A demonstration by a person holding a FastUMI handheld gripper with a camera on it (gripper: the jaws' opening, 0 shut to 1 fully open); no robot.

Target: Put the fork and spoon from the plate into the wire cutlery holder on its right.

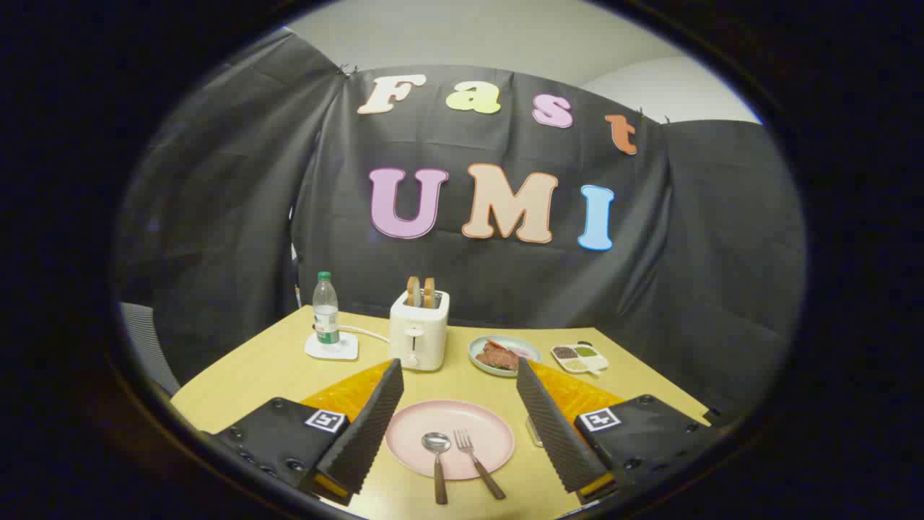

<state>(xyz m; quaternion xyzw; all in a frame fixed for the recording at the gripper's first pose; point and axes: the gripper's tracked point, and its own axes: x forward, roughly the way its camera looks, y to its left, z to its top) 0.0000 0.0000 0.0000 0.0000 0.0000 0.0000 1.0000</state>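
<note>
- Your gripper (456,375) is released, its 2 fingers spread wide and holding nothing.
- The spoon (437,453) and fork (476,462) lie side by side on the pink plate (411,433), between your fingers.
- Beyond stands a toaster (419,331).

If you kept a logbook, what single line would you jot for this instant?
gripper: open, holding nothing | spoon, fork: on pink plate between fingers | step: pickup not begun
</note>
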